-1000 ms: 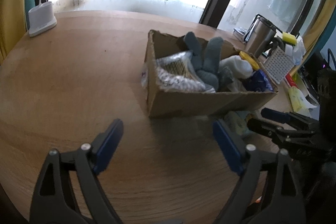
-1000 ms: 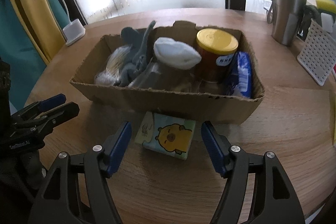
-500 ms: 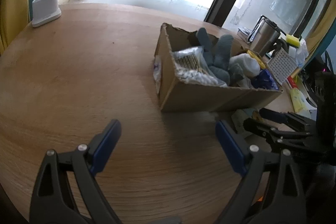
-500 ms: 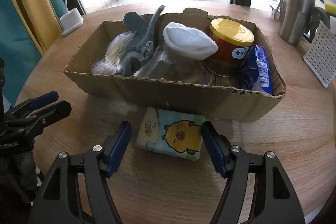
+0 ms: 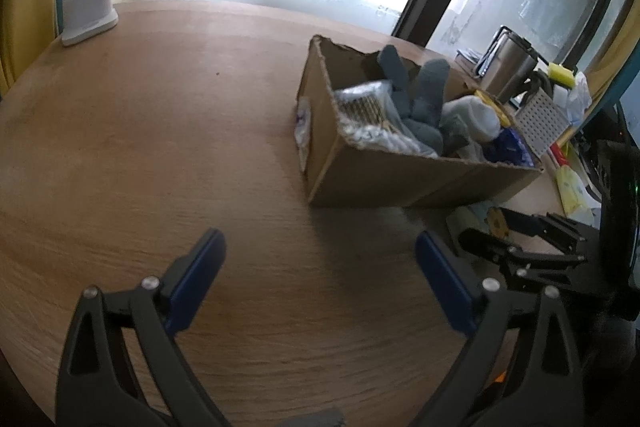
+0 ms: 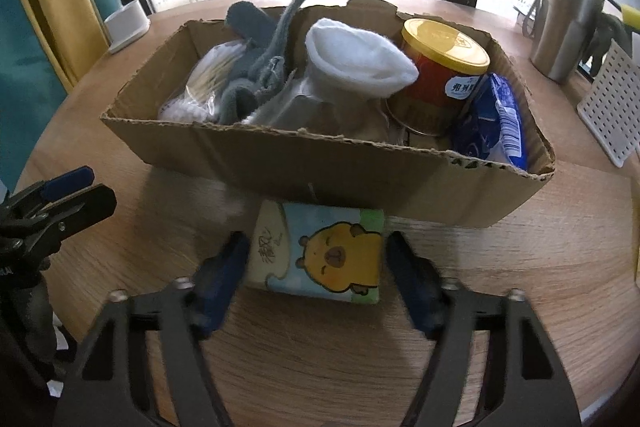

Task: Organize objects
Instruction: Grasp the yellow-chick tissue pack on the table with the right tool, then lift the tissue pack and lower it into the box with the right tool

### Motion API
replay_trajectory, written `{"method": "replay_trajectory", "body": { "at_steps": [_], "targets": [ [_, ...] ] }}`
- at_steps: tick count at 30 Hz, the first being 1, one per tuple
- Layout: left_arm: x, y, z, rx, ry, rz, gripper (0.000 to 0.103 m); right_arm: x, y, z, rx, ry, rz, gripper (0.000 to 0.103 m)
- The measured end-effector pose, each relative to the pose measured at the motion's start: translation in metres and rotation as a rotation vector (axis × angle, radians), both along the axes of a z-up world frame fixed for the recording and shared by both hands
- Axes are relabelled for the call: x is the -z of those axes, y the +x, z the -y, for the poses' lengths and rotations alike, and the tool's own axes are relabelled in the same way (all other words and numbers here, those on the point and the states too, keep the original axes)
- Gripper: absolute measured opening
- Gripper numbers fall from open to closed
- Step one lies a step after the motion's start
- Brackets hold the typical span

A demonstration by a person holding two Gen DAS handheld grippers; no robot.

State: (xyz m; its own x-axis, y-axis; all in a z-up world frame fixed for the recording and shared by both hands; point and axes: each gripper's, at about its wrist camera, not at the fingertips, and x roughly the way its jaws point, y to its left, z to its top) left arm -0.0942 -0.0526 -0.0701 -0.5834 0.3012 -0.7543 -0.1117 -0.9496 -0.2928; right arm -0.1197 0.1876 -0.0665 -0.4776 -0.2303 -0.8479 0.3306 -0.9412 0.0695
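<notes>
Tissue pack (image 6: 320,251) between right tongs (image 6: 318,259), beside the cardboard box (image 6: 320,163).
Right tongs straddle it, just closing, pads not pressing; left tongs (image 5: 320,251) spread wide over bare desk (image 5: 140,147).

Black hand-held gripper (image 6: 316,267), blue pads (image 6: 224,271), silver screws

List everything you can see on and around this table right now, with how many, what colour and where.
cardboard box: one, brown, mid-table
tissue pack: one, cartoon print, before box, between right tongs' fingers
tin: one, red, yellow lid, in box
white sock: one, in box
grey glove: one, in box
cotton swab bag: one, clear, box's left end
blue packet: one, box's right end
steel tumbler: one, far right
lamp base: one, white, far left
left tongs: blue pads, open, empty
right tongs: blue pads, closing around pack
</notes>
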Motion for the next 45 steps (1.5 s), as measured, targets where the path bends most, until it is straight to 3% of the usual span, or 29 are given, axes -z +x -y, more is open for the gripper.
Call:
{"method": "replay_trajectory", "body": {
  "at_steps": [26, 45],
  "targets": [
    [-0.03, 0.008, -0.034, 0.032, -0.023, -0.042, 0.097, -0.049, 0.019, -0.042, -0.006, -0.131, -0.064, 0.069],
    [-0.042, -0.004, -0.035, 0.016, -0.014, -0.06, 0.097, -0.074, -0.008, -0.059, -0.006, -0.153, -0.092, 0.069]
  ]
}}
